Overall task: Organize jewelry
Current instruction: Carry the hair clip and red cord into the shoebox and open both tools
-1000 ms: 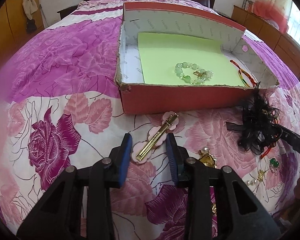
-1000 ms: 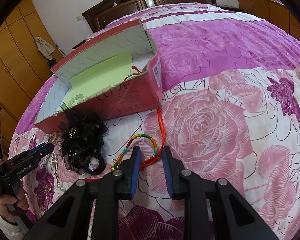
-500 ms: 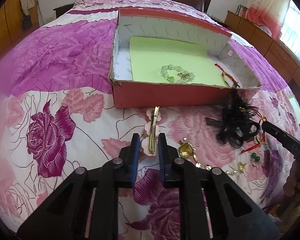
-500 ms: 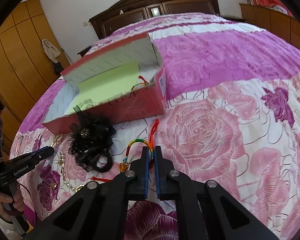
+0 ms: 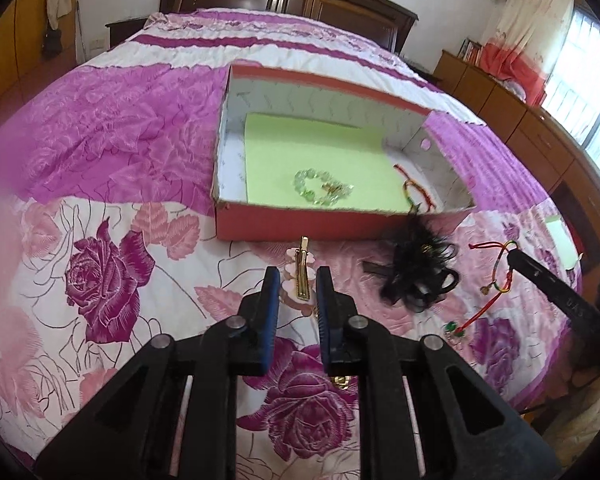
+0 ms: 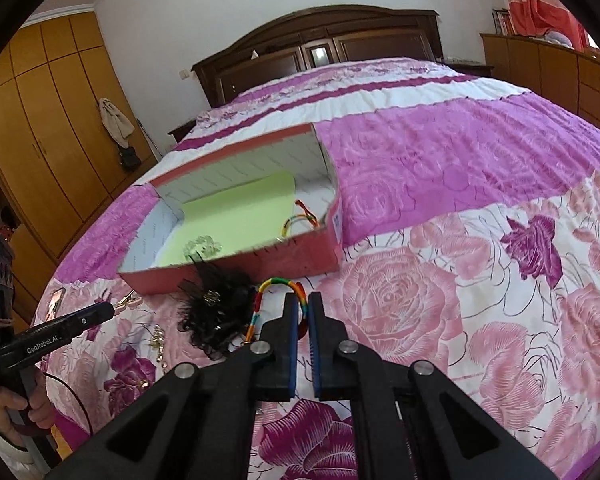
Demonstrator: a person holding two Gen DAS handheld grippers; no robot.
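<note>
My left gripper [image 5: 298, 280] is shut on a gold hair clip with pink flowers [image 5: 301, 276] and holds it above the bedspread, in front of the red box [image 5: 300, 224]. My right gripper [image 6: 303, 304] is shut on a rainbow cord bracelet with red strings [image 6: 278, 286], lifted off the bed; it also shows in the left wrist view [image 5: 500, 268]. The box holds a green sheet, a green bead bracelet [image 5: 322, 190] and another cord bracelet [image 5: 414, 192].
A black feathered hair piece [image 5: 420, 272] lies right of the clip, in front of the box [image 6: 228, 276]. Small green and pearl trinkets [image 5: 454, 328] lie near the bed's front edge. Wardrobes and a headboard stand behind.
Both grippers closed on their items and lifted: the left on the gold clip, the right on the rainbow bracelet. Both cameras now sit higher and tilt up.
</note>
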